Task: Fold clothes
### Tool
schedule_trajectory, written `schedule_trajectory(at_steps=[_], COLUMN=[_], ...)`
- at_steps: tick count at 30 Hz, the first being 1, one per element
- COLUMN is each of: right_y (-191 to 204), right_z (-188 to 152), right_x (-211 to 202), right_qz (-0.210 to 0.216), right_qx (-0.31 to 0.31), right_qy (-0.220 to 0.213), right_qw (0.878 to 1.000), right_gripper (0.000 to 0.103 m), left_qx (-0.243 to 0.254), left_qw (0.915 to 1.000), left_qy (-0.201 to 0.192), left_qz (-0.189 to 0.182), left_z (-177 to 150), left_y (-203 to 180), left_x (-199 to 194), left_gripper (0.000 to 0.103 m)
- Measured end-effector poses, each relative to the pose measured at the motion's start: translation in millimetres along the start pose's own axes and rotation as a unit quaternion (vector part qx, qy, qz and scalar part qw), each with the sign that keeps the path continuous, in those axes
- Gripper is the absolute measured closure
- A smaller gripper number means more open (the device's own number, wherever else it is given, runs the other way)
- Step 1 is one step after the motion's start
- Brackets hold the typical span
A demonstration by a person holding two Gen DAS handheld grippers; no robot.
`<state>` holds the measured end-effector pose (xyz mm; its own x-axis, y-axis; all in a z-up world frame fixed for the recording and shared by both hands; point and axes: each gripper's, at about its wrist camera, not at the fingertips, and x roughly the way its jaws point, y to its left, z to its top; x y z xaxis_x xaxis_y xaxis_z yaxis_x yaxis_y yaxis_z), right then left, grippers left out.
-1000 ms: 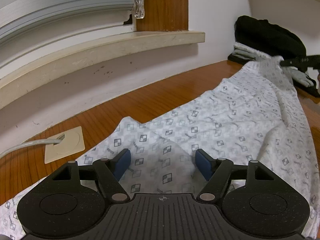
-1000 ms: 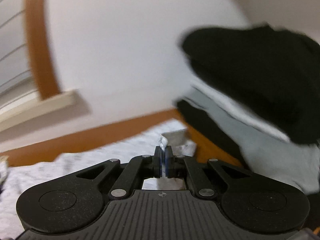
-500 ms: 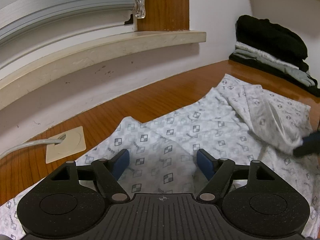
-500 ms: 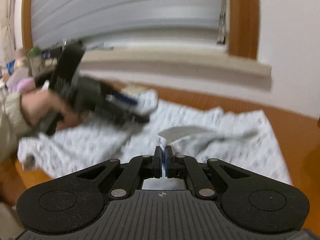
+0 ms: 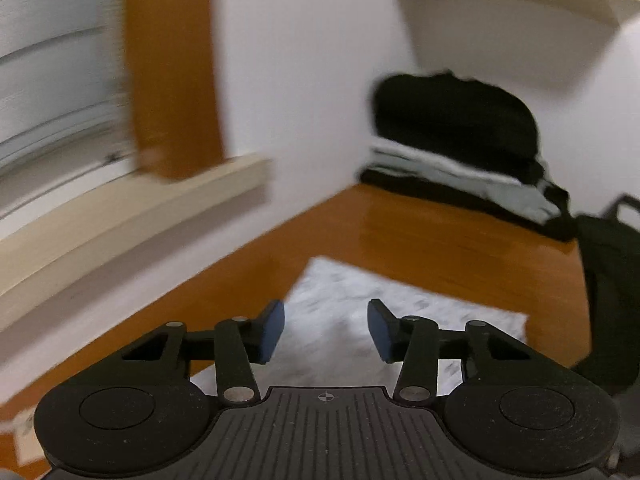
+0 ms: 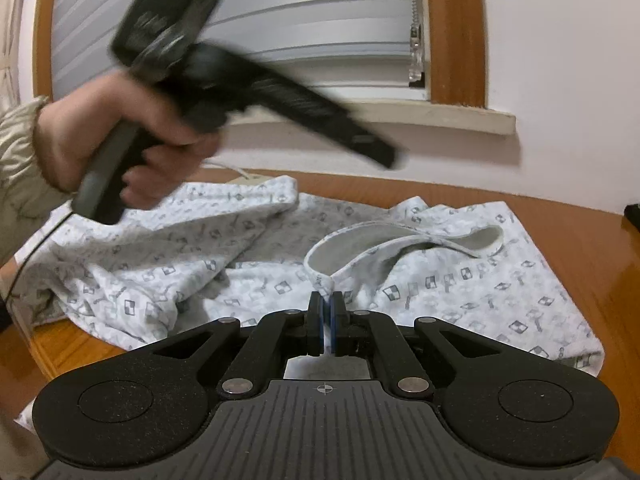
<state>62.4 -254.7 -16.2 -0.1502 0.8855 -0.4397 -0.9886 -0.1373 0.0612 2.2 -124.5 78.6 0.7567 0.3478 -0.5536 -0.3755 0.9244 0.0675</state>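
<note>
In the right wrist view, the person's left hand (image 6: 128, 152) fills the upper left of the frame, gripping the handle of the left gripper (image 6: 376, 152), which is blurred and slants down toward the centre, above the cloth. Below it, the patterned white shirt (image 6: 460, 280) is spread across the middle of the frame on the wooden worktop (image 6: 580, 240), rumpled at the left and flatter at the right, with its collar curling up at centre. At lower centre, the right gripper (image 6: 327, 316) has its jaws pressed together on a pinch of the shirt near the collar.

In the left wrist view, the left gripper (image 5: 326, 330) sits at lower centre with its jaws apart and nothing between them, a blurred corner of the shirt (image 5: 360, 300) lying beyond. At the upper right, a stack of dark and grey folded clothes (image 5: 460, 152) rests on the worktop against the wall.
</note>
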Motion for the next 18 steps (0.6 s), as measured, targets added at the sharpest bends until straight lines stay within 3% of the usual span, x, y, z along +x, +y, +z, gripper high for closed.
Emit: schedule_trajectory(at_steps=[3, 7, 11, 18], right_y=[0, -2, -4, -10], right_z=[-2, -5, -3, 11], right_x=[0, -2, -5, -24], right_qz=[0.001, 0.003, 0.003, -0.001], right_qx=[0.005, 0.016, 0.020, 0.024], right_qy=[-0.004, -0.010, -0.015, -0.057], right_qw=[1.000, 1.000, 1.000, 0.998], right_gripper=[0.099, 0.099, 0.099, 0.099], left_qx=[0.045, 0.049, 0.027, -0.031], left_qw=[0.9985, 0.9965, 0.9971, 0.9994], left_qy=[0.031, 0.064, 0.072, 0.012], left_qz=[0.009, 0.018, 0.006, -0.006], left_z=[7, 2, -2, 29], left_y=[-27, -31, -17, 15], left_x=[37, 71, 75, 22], left_gripper=[0.040, 0.056, 0.096, 0.098])
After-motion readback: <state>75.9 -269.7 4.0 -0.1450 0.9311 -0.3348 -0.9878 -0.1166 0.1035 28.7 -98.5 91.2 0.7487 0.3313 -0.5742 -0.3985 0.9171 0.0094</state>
